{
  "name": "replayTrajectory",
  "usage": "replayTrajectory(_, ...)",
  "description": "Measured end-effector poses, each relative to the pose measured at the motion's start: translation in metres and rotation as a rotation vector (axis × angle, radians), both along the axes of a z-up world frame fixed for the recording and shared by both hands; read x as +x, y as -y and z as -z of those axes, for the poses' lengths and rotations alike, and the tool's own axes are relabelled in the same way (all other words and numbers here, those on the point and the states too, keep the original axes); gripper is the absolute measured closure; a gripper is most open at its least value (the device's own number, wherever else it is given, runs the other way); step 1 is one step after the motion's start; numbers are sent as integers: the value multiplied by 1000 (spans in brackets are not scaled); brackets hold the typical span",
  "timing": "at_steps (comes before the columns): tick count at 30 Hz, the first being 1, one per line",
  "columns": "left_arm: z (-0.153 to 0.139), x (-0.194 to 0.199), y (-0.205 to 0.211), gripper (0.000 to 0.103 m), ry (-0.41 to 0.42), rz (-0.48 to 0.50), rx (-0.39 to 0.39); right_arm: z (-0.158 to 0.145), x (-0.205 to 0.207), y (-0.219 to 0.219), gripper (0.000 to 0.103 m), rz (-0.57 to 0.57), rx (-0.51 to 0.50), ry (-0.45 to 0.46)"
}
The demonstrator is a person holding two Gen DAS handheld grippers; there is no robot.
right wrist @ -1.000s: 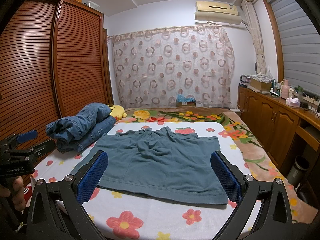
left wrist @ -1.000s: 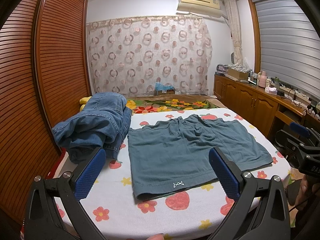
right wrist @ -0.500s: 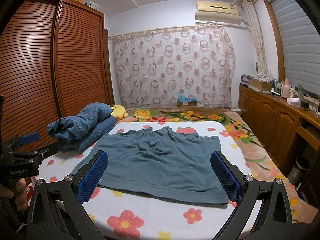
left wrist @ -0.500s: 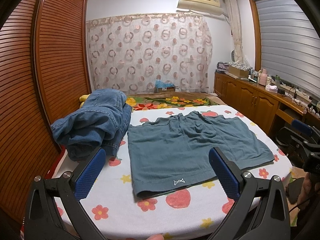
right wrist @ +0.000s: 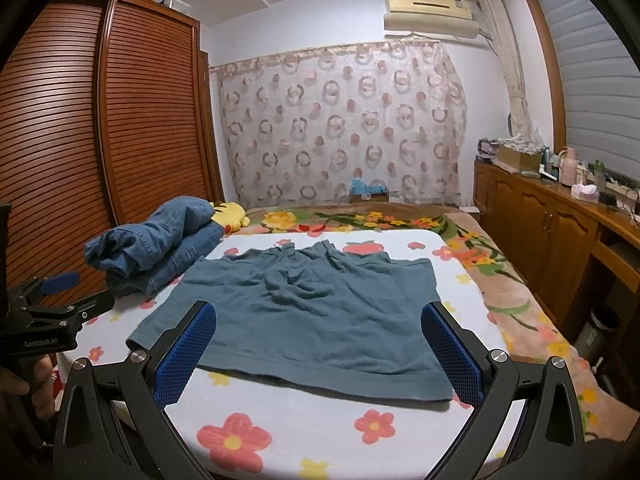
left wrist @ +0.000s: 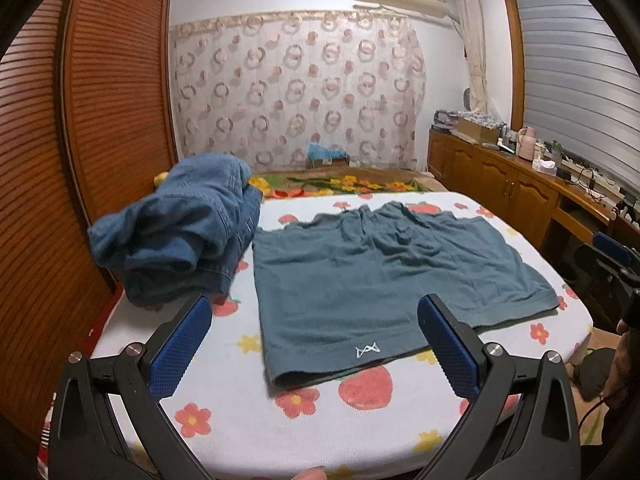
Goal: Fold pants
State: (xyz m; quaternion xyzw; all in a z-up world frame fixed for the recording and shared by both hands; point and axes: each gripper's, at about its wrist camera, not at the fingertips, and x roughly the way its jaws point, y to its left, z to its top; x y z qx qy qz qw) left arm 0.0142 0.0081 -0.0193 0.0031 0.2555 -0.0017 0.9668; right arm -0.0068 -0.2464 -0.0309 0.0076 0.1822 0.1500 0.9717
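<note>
Teal-grey short pants lie spread flat on the flowered white sheet, waistband toward the far side, a small white logo on the near-left hem. My left gripper hovers open above the bed's near-left edge, in front of that hem, holding nothing. My right gripper stands open over the near-right hem, also holding nothing. Each gripper shows in the other's view: the right gripper at the far right, the left gripper at the far left, held by a hand.
A pile of blue denim jeans sits at the bed's left, by a yellow plush toy. A slatted wooden wardrobe lines the left. A wooden cabinet with clutter runs along the right; a bin stands below.
Both grippers have stayed open and nearly still; the views drift only slightly. The pants have not moved.
</note>
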Motion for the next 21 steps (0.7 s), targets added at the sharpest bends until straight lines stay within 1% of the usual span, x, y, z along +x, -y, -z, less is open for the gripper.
replayTrajectory(2,6,3,-2,0,-17,9,-1,2,2,2,1,6,-3,-9)
replayTrajectory(6,16,10,-9,0,-46,44,-29,5,7,6,1,20,-13,-23)
replayTrajectory(9,21,14,-15,0,-58,55,-40,7,10,8,2,24,-24,-38)
replayTrajectory(12,27,18,-20,0,-72,57,-40,10,15,9,6,26,-47,-59)
replayTrajectory(16,36,24,-28,0,-95,63,-42,11,21,11,14,27,-72,-99)
replayTrajectory(19,44,26,-32,0,-117,71,-42,10,24,14,20,27,-72,-145)
replayTrajectory(21,50,28,-36,0,-136,66,-44,8,28,11,23,28,-87,-170)
